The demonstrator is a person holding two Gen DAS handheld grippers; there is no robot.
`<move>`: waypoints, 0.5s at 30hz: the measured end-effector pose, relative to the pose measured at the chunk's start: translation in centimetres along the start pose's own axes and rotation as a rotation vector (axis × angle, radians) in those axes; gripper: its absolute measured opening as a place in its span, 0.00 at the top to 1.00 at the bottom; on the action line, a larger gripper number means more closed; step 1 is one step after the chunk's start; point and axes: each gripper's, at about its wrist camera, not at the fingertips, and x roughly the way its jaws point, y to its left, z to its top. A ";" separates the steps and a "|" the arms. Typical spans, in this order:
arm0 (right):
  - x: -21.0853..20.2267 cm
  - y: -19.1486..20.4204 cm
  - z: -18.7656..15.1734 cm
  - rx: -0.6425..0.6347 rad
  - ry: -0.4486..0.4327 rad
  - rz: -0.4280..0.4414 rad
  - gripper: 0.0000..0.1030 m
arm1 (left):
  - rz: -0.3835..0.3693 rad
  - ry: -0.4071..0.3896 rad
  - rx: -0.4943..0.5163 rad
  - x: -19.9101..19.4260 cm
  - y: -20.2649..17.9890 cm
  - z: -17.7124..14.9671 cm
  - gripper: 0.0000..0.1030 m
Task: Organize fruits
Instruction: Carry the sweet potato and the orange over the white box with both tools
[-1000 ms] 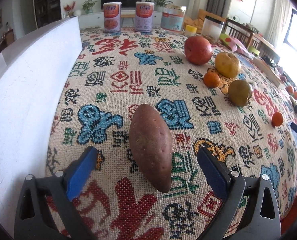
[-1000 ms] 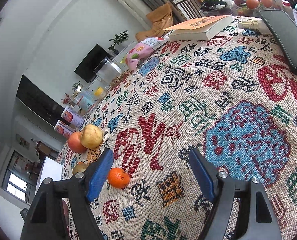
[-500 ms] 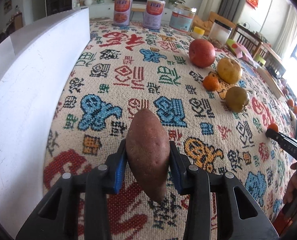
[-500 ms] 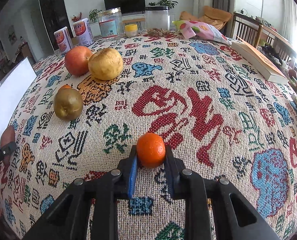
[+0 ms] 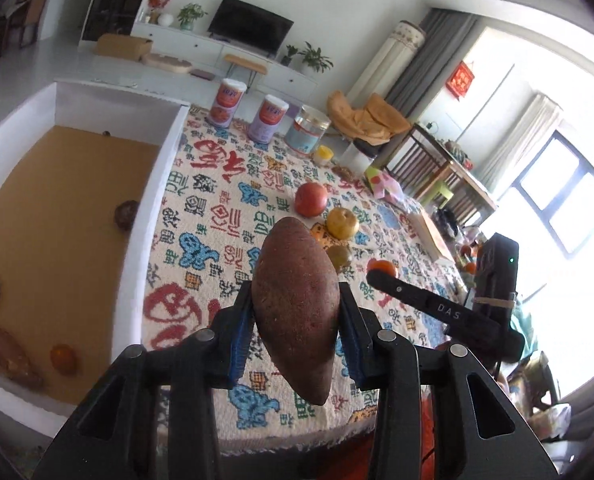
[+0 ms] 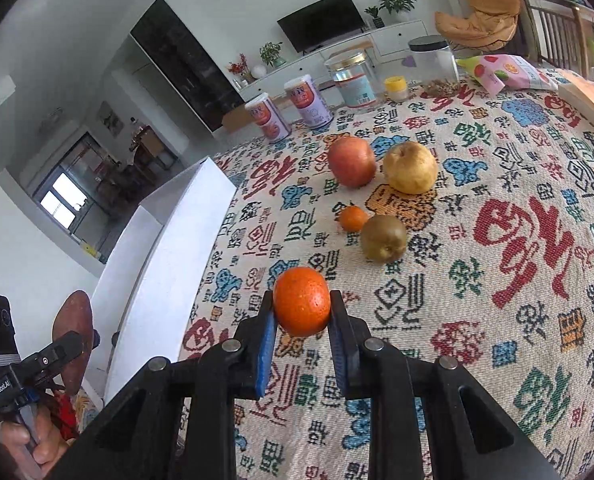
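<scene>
My left gripper (image 5: 295, 328) is shut on a reddish-brown sweet potato (image 5: 297, 308), held up above the patterned tablecloth (image 5: 217, 216). My right gripper (image 6: 302, 334) is shut on a small orange (image 6: 302, 302), also lifted off the cloth. On the table lie a red apple (image 6: 352, 161), a yellow pear (image 6: 410, 167), a brown-green pear (image 6: 384, 238) and a second small orange (image 6: 353, 218). The white box (image 5: 153, 216) with a brown floor stands at the left and holds several items, among them an orange (image 5: 63, 358) and a sweet potato (image 5: 11, 354).
Two printed cans (image 6: 285, 114), a glass jar (image 6: 353, 80), a clear canister (image 6: 433, 64) and a snack bag (image 6: 505, 72) line the far edge. A book (image 6: 593, 100) lies at the right. The other gripper (image 5: 437, 308) shows at the right of the left wrist view.
Both grippers closed on their items and lifted them off the cloth. The left view now looks down into the white box; the right view has swung toward the box.
</scene>
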 end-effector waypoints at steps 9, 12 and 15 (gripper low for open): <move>9.1 20.6 -2.8 -0.290 0.239 0.304 0.76 | 0.391 -0.032 -0.158 -2.4 13.4 1.5 0.61; 12.2 24.8 -4.9 -0.418 0.299 0.276 0.76 | 0.486 0.030 -0.196 -0.9 17.0 0.3 0.61; 14.7 26.8 -6.3 -0.480 0.340 0.243 0.75 | 0.548 0.070 -0.216 0.2 18.5 -0.7 0.61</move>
